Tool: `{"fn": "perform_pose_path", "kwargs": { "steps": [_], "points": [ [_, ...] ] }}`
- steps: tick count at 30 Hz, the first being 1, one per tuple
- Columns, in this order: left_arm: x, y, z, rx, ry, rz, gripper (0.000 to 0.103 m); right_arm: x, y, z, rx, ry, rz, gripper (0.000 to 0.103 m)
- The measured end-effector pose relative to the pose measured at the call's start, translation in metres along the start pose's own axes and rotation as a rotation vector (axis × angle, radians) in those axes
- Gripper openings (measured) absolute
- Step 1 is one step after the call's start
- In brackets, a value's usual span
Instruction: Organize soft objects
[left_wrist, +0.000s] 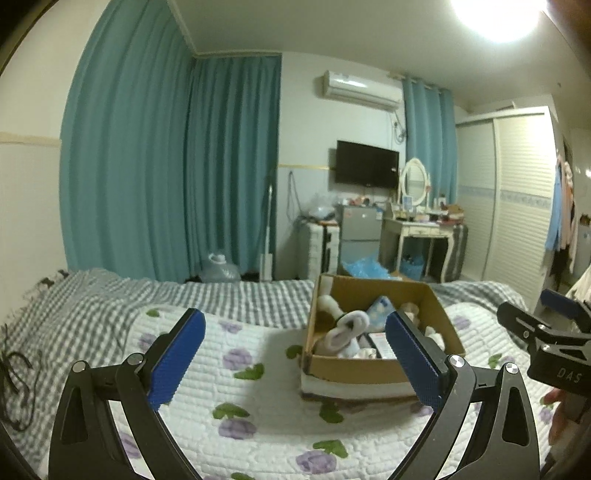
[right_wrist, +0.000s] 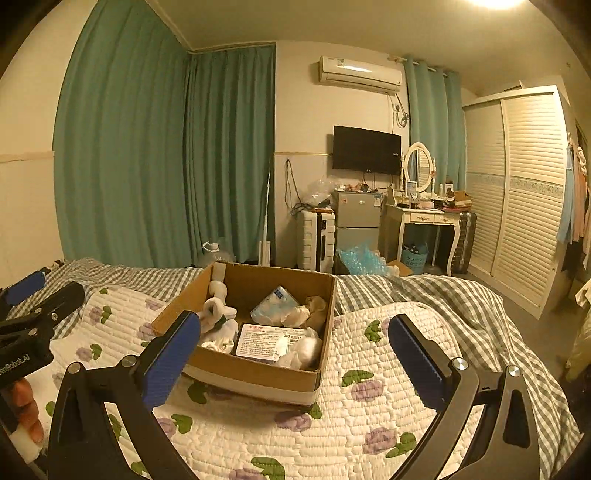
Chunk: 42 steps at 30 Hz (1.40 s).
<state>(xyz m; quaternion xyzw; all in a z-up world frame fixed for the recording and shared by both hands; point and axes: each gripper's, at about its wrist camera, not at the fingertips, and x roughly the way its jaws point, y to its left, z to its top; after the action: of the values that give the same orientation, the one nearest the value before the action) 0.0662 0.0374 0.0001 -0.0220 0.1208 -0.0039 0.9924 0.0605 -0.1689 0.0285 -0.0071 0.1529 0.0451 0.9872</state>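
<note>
An open cardboard box (left_wrist: 354, 371) (right_wrist: 258, 373) stands on the quilted floral bedspread (left_wrist: 258, 424) (right_wrist: 369, 417). Inside lie white socks (left_wrist: 349, 328) (right_wrist: 218, 317), a pale blue packet (left_wrist: 380, 310) (right_wrist: 275, 304), beige soft pieces (right_wrist: 314, 306) and a white labelled pack (right_wrist: 269, 341). My left gripper (left_wrist: 293, 360) is open and empty, held above the bed just before the box. My right gripper (right_wrist: 293, 362) is open and empty, with the box between its fingers. Each gripper shows at the edge of the other's view, the right (left_wrist: 546, 332) and the left (right_wrist: 33, 314).
A grey checked blanket (left_wrist: 92, 302) (right_wrist: 443, 295) covers the far side of the bed. A black cord (left_wrist: 14, 369) lies at the bed's left edge. Beyond the bed stand a suitcase (right_wrist: 316, 240), a small fridge (right_wrist: 356, 218), a dressing table (right_wrist: 424, 218) and a wardrobe (right_wrist: 517, 192).
</note>
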Motion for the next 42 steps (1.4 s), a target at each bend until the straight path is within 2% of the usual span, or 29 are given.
{"fn": "perform_pose_path", "kwargs": {
  "steps": [10,42],
  "points": [
    [0.001,-0.003,-0.006,0.013,0.022,-0.022,0.1,-0.005,0.007,0.003,-0.012,0.002,-0.001,0.102],
    [0.004,-0.004,-0.01,0.03,0.037,-0.021,0.1,-0.003,0.014,-0.002,-0.036,0.015,0.004,0.102]
  ]
}}
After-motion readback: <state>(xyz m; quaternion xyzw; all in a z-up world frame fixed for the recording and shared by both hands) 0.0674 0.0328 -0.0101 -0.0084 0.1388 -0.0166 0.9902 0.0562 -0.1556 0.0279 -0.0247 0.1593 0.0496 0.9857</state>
